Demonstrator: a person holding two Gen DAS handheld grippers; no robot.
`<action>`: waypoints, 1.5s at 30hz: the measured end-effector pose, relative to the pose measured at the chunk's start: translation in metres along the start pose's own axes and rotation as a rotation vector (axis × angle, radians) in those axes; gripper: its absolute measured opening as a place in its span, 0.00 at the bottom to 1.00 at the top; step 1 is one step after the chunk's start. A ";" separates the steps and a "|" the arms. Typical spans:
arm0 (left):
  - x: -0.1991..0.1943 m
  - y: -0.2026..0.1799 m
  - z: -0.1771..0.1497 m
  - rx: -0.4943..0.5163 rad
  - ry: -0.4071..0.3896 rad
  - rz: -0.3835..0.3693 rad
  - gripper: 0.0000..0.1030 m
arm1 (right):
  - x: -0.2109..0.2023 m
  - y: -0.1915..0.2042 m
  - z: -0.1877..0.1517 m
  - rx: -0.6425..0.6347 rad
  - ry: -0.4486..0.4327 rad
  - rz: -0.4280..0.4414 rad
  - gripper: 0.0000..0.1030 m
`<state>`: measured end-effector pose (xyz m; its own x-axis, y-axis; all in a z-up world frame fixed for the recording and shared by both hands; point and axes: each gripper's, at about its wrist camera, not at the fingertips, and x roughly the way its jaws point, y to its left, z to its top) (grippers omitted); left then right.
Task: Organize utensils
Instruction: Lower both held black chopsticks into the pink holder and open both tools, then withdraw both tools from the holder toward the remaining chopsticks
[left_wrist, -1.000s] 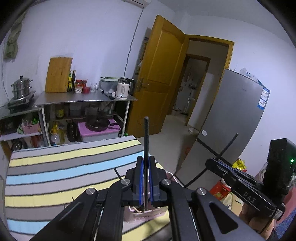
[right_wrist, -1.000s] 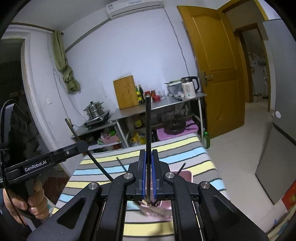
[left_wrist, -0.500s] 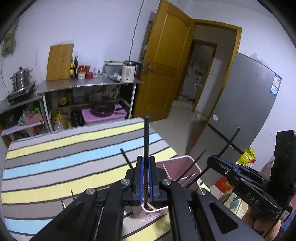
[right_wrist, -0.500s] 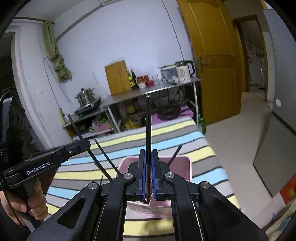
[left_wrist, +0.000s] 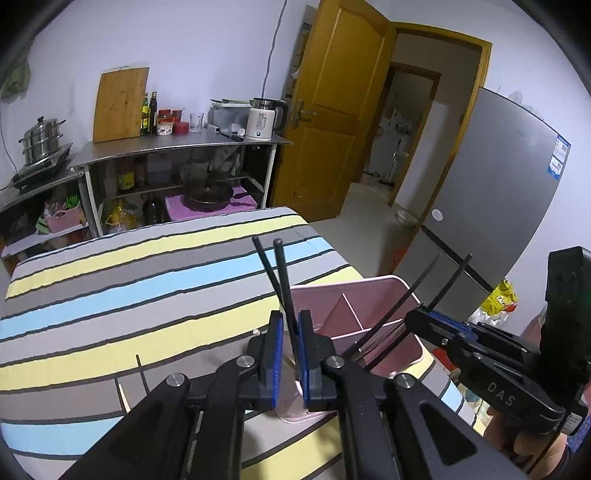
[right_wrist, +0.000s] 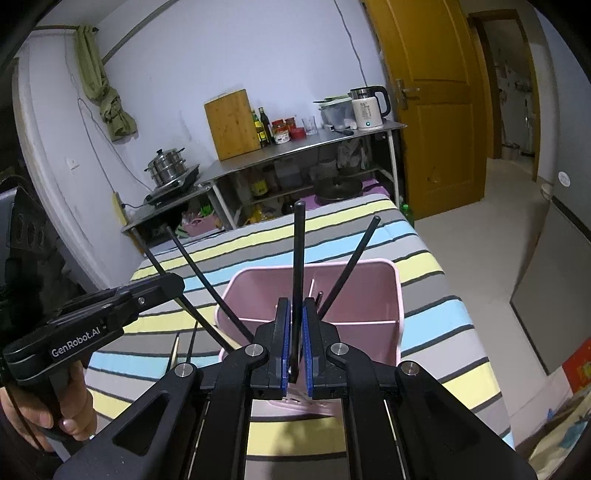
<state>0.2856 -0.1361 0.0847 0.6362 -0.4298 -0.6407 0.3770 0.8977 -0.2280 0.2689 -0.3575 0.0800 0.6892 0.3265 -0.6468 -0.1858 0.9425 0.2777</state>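
Note:
A pink divided utensil bin (left_wrist: 373, 295) (right_wrist: 397, 295) stands on the striped table. My left gripper (left_wrist: 290, 332) hangs over the bin's near left corner with its blue pads slightly apart; a black chopstick (left_wrist: 284, 280) leans loose between them, and another black chopstick (left_wrist: 264, 258) stands beside it in the bin. My right gripper (right_wrist: 295, 332) is over the bin's near edge, pads slightly parted around an upright black chopstick (right_wrist: 298, 258). Another black chopstick (right_wrist: 351, 262) leans in the bin. Each gripper shows in the other's view, left (right_wrist: 162, 286) and right (left_wrist: 421, 317).
Loose chopsticks (left_wrist: 142, 373) (right_wrist: 192, 341) lie on the striped cloth (left_wrist: 129, 295) left of the bin. A metal kitchen rack (left_wrist: 177, 147) with kettle, board and pots stands behind the table. A grey fridge (left_wrist: 491, 203) and an open wooden door (left_wrist: 332, 110) are on the right.
Both grippers have tilted down and lowered onto the bin. Their pads have parted from a tight grip, and the chopsticks now stand loose in the bin.

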 end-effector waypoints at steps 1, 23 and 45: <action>-0.002 0.000 0.000 -0.003 -0.001 -0.002 0.10 | -0.001 0.000 0.000 -0.001 -0.003 -0.002 0.09; -0.092 0.000 -0.030 -0.010 -0.112 0.006 0.11 | -0.061 0.023 -0.010 -0.041 -0.086 -0.013 0.22; -0.140 -0.001 -0.081 -0.025 -0.131 0.052 0.11 | -0.086 0.067 -0.044 -0.116 -0.085 0.033 0.22</action>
<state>0.1413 -0.0685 0.1153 0.7375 -0.3905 -0.5511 0.3254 0.9204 -0.2166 0.1668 -0.3192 0.1231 0.7373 0.3545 -0.5751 -0.2855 0.9350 0.2103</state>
